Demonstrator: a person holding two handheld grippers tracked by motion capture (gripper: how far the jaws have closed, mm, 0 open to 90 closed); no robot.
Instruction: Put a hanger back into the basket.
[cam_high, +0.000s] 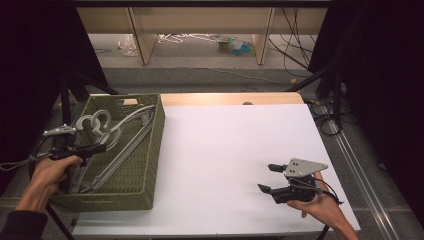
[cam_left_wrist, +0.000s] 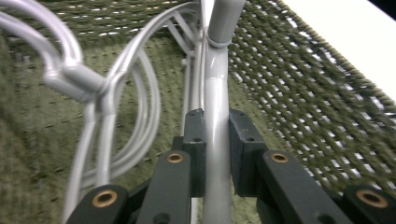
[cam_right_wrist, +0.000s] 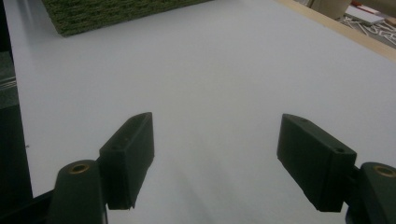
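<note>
A green woven basket (cam_high: 155, 150) at the table's left holds several grey clothes hangers (cam_high: 122, 142). My left gripper (cam_high: 100, 148) reaches into the basket from its left side. In the left gripper view its jaws are shut on the grey bar of one hanger (cam_left_wrist: 217, 140), which runs straight up between the pads (cam_left_wrist: 196, 140). Other hanger hooks (cam_left_wrist: 70, 74) curl beside it. My right gripper (cam_high: 267, 178) hovers low over the white table near the front right, held in a hand, open with nothing between its fingers (cam_right_wrist: 128, 158).
The white table top (cam_high: 235, 150) spreads wide between basket and right gripper. A basket corner (cam_right_wrist: 107, 14) shows far off in the right gripper view. Black stands and cables flank the table; wooden furniture legs and litter lie on the floor beyond.
</note>
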